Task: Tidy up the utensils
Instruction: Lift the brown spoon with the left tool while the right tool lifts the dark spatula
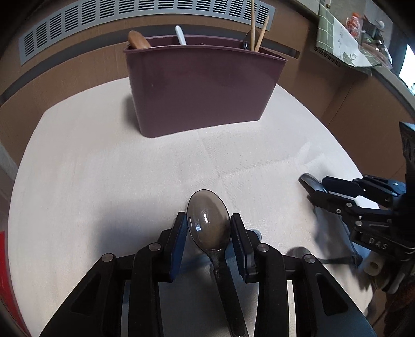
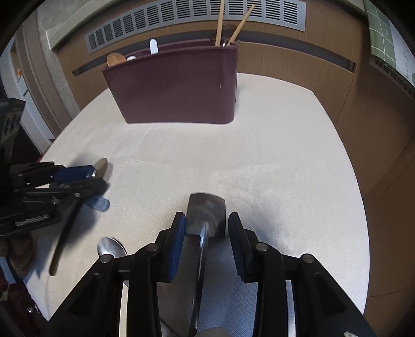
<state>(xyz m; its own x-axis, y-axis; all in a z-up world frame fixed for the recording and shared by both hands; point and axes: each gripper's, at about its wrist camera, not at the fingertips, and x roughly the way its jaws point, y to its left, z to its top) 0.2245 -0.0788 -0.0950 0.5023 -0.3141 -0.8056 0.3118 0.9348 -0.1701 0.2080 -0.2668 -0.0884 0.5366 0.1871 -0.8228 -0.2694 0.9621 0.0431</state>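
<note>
A dark translucent plastic spoon (image 1: 208, 223) lies bowl-forward between the fingers of my left gripper (image 1: 208, 230), which is open around it; it also shows in the right wrist view (image 2: 101, 166). My right gripper (image 2: 206, 228) is open around a dark grey flat-ended scoop (image 2: 206, 215); the scoop's tip shows in the left wrist view (image 1: 308, 180). A maroon divided utensil caddy (image 1: 199, 88) stands at the table's far side, also in the right wrist view (image 2: 176, 85), holding a wooden spoon (image 1: 137, 40), a white handle (image 1: 180, 35) and chopsticks (image 1: 253, 24).
A beige cloth covers the round table (image 1: 103, 160). A metal spoon (image 2: 111, 247) and a blue handle (image 2: 99, 203) lie near my left gripper (image 2: 77, 178). A brown wall with a vent grille (image 1: 145, 15) stands behind the table. A cluttered shelf (image 1: 363, 33) is at far right.
</note>
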